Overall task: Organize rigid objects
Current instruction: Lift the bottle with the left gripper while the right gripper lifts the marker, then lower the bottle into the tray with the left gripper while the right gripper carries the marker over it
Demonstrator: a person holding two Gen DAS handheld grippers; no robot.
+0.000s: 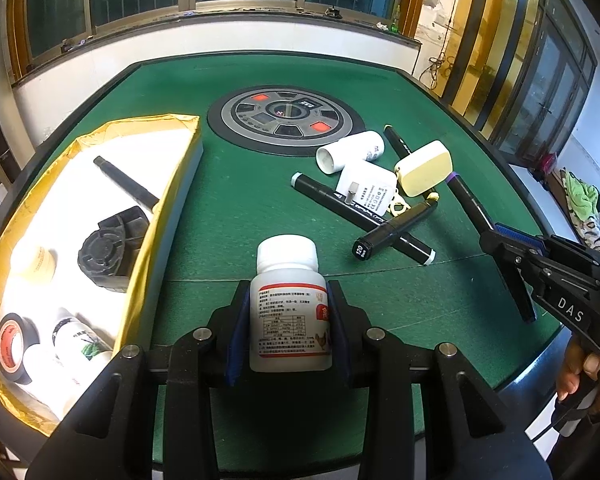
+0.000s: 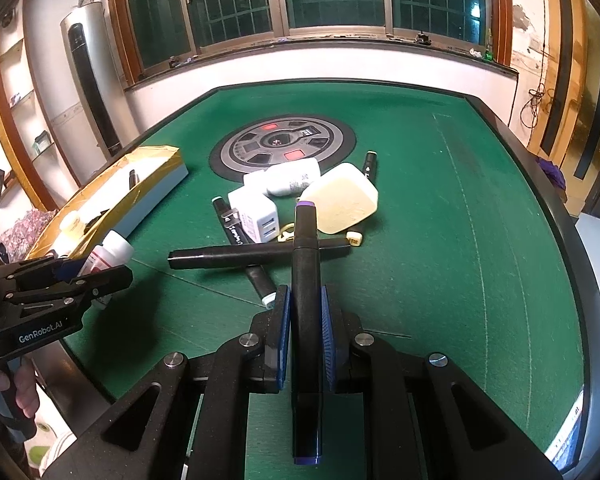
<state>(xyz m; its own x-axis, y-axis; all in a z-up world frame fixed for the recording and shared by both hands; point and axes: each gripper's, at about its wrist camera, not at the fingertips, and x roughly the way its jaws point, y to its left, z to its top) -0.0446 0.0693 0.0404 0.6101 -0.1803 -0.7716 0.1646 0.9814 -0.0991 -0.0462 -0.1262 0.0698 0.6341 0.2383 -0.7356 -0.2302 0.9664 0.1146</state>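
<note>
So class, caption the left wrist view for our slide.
Left gripper holds a white bottle above green table, beside the yellow-lined box.

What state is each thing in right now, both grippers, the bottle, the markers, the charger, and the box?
Left gripper: shut on white bottle, cap on.
Right gripper: shut on purple-tipped marker, capped.
Box: open, partly filled.
Black tape roll: inside the box.
White charger: lying on a marker, unplugged.
White tube: lying on its side.
Marker 120: capped, crossing another marker.
</note>
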